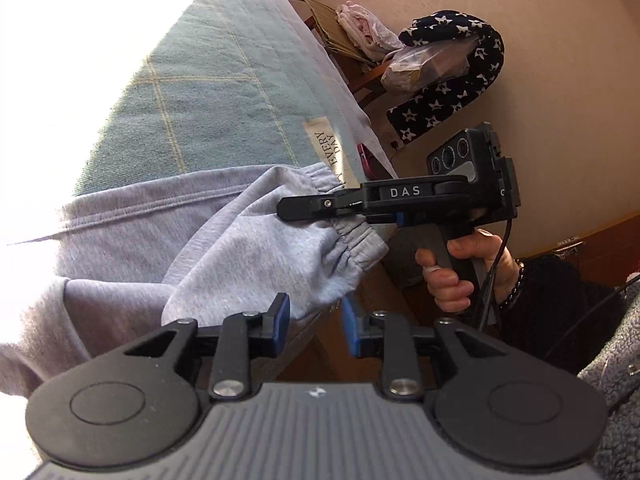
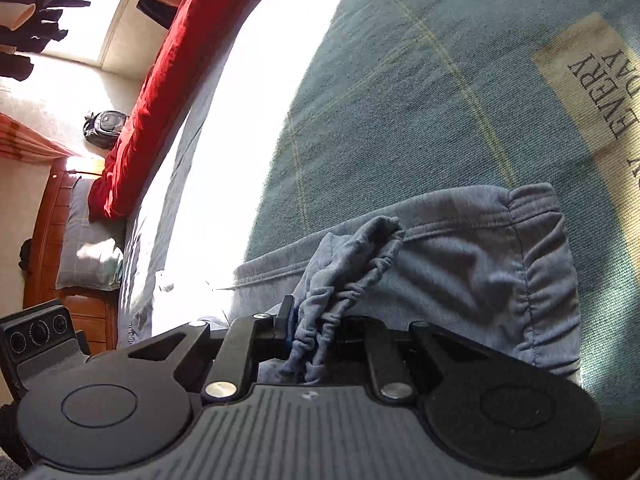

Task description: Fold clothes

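Looking out from the left wrist, the left tongs (image 1: 314,326) stand parted a little, blue pads (image 1: 282,322) bare, nothing between them, hovering just off the edge of the grey sweatpants (image 1: 240,248). Beyond them the right tongs (image 1: 316,213) reach in from the right, lying level, pinched on the gathered cuff (image 1: 352,236) of one leg. A hand (image 1: 460,268) wraps the pistol grip beneath, fingers curled, a dark sleeve (image 1: 560,304) behind it. The sweatpants lie across the bed (image 1: 208,92), on its blue-green checked cover.

Over to the right wrist: those tongs (image 2: 308,334) are narrow, clamped on a bunched elastic hem (image 2: 344,276) that rises between the fingers. The second cuff (image 2: 536,264) lies flat just right of it, with a red duvet (image 2: 160,80) far up the bed.
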Demonstrator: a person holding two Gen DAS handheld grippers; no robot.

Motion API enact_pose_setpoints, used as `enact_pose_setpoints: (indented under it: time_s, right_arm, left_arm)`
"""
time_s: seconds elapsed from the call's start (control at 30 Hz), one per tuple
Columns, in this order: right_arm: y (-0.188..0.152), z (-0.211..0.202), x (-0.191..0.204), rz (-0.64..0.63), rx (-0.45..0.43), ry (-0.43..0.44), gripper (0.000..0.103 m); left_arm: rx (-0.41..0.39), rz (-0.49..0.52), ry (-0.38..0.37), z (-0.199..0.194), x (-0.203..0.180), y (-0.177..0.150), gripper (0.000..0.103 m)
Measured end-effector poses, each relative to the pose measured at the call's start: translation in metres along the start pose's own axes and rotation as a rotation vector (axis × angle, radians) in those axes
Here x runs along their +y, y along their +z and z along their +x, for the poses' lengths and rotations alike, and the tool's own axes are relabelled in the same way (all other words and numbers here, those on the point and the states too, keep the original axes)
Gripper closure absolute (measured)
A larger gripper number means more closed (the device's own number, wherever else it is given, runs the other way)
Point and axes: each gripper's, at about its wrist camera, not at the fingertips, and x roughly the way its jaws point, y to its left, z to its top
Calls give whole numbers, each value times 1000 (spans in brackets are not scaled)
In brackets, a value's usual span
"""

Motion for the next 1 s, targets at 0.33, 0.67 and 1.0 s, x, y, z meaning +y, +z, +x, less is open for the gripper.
enact_pose_setpoints:
  time_s: [0.33,0.67,1.0]
  right_arm:
    - [16,-36,46,-257,17,-143,88]
    - [8,-76,64,-426,23,-227,89]
    - [9,-91,61,-452,-20,-289,89]
  left_arm:
    - [1,-4,136,-23,23,-10,67]
    - [31,57,187,-22,25,-19,67]
    - [21,77,179,-23,22,-19,67]
